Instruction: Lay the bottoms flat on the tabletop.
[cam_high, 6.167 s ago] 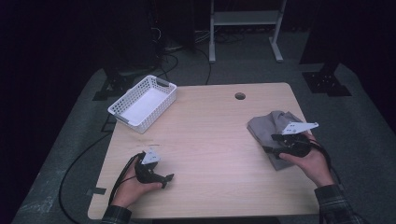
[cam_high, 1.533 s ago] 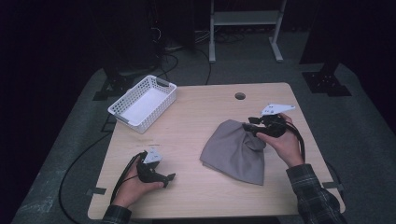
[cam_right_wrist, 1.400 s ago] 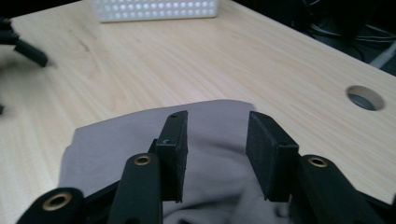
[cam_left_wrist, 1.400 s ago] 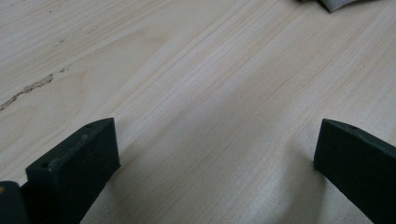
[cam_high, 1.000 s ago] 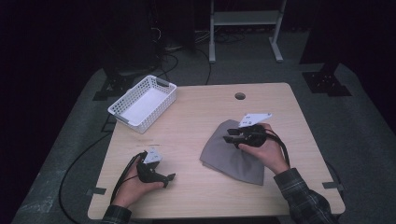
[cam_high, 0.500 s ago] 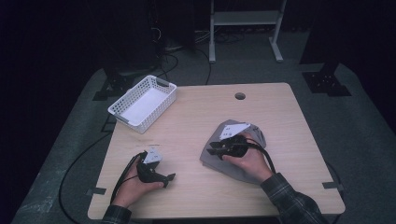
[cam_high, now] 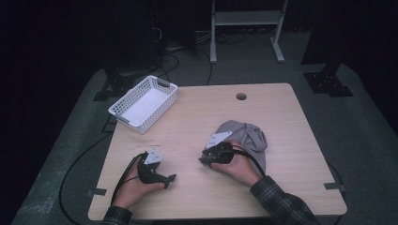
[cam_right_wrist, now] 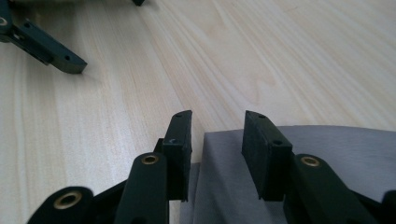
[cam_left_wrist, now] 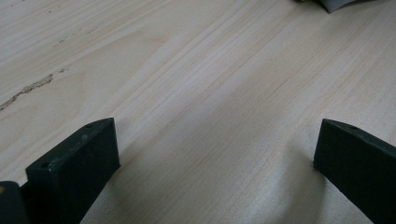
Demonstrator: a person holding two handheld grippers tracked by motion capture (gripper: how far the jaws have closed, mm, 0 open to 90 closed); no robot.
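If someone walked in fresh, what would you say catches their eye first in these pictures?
Probably the grey cloth bunched at the table's right, with the right gripper at its near-left edge, jaws part open astride the hem. Next, the white basket at the far-left corner, and the left gripper resting open on bare wood.

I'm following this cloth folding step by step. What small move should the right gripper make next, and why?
Probably close the right gripper on the grey cloth. Its jaws, which have just been opening, stand apart astride the cloth's edge without pressing it, low by the table.
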